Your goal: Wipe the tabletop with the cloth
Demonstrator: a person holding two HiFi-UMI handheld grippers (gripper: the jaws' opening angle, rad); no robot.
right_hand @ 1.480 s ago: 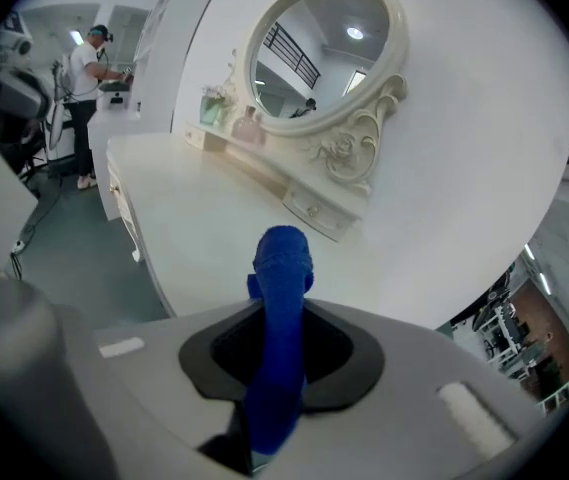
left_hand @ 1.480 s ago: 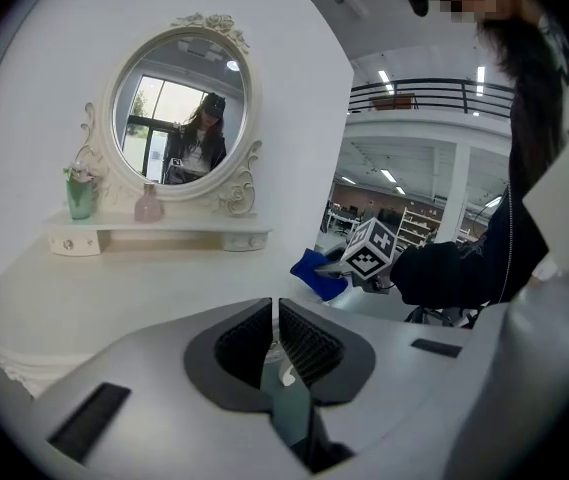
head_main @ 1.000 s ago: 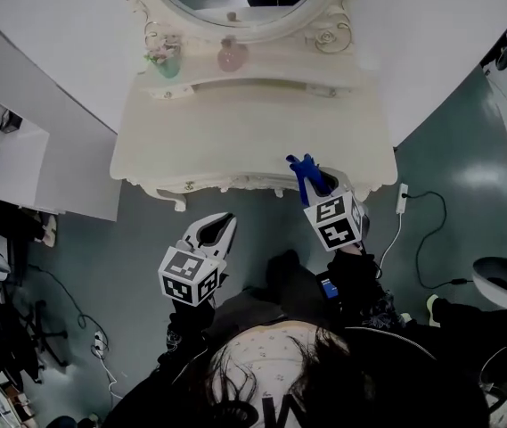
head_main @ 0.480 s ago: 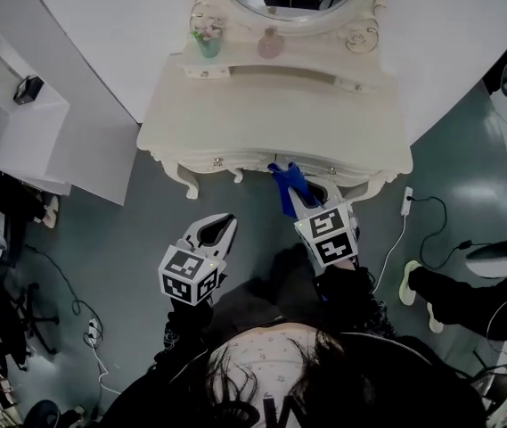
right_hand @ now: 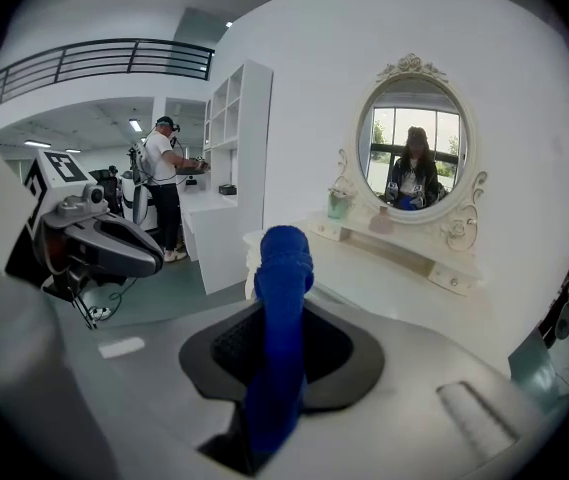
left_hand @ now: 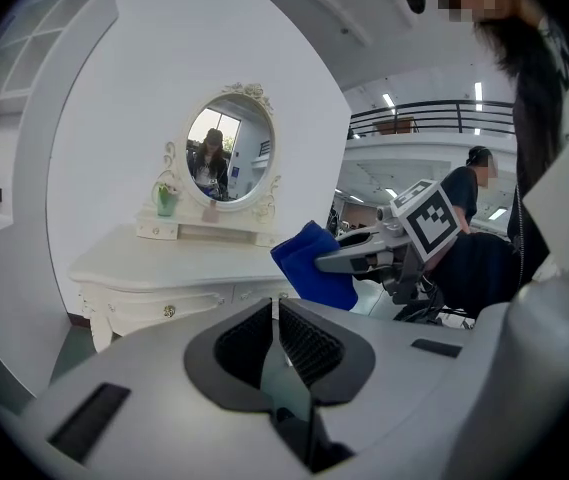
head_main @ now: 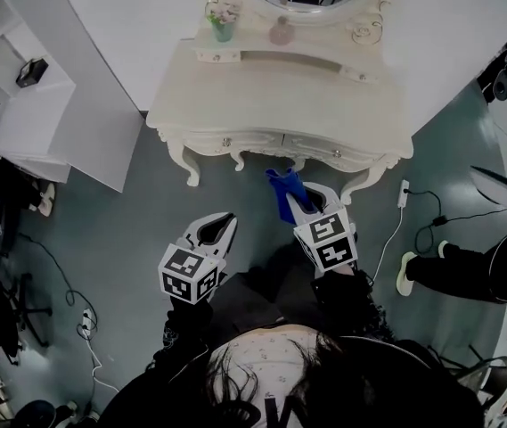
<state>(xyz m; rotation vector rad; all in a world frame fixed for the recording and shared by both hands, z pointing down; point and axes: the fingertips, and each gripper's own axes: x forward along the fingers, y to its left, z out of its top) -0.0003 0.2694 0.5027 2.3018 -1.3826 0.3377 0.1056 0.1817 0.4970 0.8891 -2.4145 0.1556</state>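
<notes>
Straight ahead of the right tool (head_main: 311, 199), pinching the blue cloth (head_main: 282, 190), lies the vanity surface (head_main: 271, 105); left tool (head_main: 217, 230), jaws together, sits farther back.

This looks like a big open hall dressed up as a room set, not a real home: an ornate white desk (head_main: 280, 105) with an oval mirror (right_hand: 414, 138) stands against a bare white partition (head_main: 128, 25) on a green floor (head_main: 119, 230). A power strip (head_main: 403, 194) lies loose beside the desk. Off to the desk's side are white shelves (right_hand: 229, 118), another person (right_hand: 169, 183), and a railed mezzanine (right_hand: 104, 63) above strip lights (left_hand: 389, 100).
</notes>
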